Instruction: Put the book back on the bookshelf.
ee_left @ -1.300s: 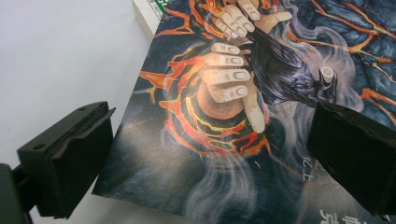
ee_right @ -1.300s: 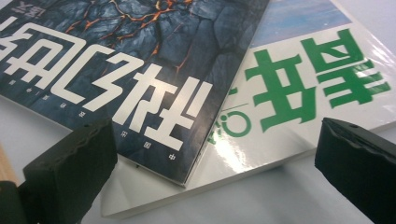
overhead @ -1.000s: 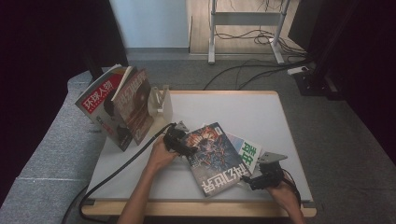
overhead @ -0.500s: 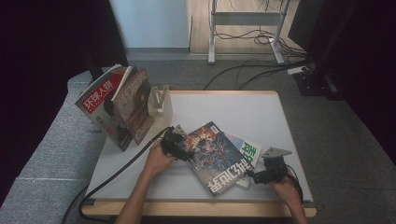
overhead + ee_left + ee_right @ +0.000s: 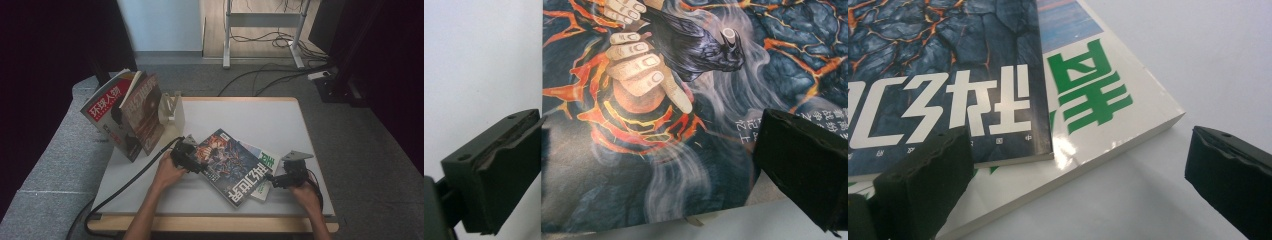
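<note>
We see a white table point(image 5: 260, 117) with a pale wooden edge, its top bare over the far right corner and along the near left edge. At the far left corner a small cream bookend stand point(image 5: 172, 107) sits on it, and two magazines point(image 5: 127, 112) lean upright against that stand, overhanging the left edge. Toward the near right part of the top a white book with green lettering point(image 5: 268, 162) lies flat, directly on the surface. A dark lava-patterned magazine point(image 5: 232, 160) lies on top of it at an angle, its left part resting on the table itself near the middle.
</note>
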A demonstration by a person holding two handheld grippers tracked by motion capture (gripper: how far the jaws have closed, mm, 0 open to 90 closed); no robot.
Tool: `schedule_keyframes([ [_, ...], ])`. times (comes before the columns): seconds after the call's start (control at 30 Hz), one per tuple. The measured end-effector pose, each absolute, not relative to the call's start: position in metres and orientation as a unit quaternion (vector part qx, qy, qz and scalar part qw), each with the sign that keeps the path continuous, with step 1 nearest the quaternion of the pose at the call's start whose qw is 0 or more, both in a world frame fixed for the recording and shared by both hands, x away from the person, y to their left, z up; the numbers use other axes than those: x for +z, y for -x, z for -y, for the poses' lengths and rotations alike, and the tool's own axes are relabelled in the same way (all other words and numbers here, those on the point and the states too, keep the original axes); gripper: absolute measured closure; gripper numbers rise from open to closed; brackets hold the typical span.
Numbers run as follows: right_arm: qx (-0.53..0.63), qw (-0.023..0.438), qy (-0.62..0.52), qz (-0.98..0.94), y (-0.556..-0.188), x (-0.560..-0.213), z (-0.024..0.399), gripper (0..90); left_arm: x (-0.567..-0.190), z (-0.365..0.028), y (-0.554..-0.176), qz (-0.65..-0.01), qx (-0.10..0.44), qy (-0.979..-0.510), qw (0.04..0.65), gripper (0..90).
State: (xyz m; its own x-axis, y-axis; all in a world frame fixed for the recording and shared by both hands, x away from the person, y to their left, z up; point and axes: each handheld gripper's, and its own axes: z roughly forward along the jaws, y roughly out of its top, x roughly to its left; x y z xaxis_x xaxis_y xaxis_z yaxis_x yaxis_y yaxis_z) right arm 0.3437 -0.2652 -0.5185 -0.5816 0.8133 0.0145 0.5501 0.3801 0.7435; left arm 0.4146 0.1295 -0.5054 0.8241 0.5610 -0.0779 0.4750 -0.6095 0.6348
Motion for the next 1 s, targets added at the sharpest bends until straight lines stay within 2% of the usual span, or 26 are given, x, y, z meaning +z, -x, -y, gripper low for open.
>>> schedule_keyframes([
  [0.4, 0.358, 0.191, -0.434, -0.804, -0.359, -0.517, 0.268, 0.0, -0.501, -0.128, -0.399, -0.287, 0.084, -0.9, 0.317, 0.0],
  [0.63, 0.354, 0.198, -0.443, -0.8, -0.368, -0.517, 0.271, 0.0, -0.505, -0.135, -0.392, -0.298, 0.056, -0.894, 0.331, 0.0],
  [1.0, 0.351, 0.205, -0.459, -0.79, -0.382, -0.517, 0.274, 0.0, -0.506, -0.132, -0.372, -0.279, 0.074, -0.906, 0.31, 0.0],
])
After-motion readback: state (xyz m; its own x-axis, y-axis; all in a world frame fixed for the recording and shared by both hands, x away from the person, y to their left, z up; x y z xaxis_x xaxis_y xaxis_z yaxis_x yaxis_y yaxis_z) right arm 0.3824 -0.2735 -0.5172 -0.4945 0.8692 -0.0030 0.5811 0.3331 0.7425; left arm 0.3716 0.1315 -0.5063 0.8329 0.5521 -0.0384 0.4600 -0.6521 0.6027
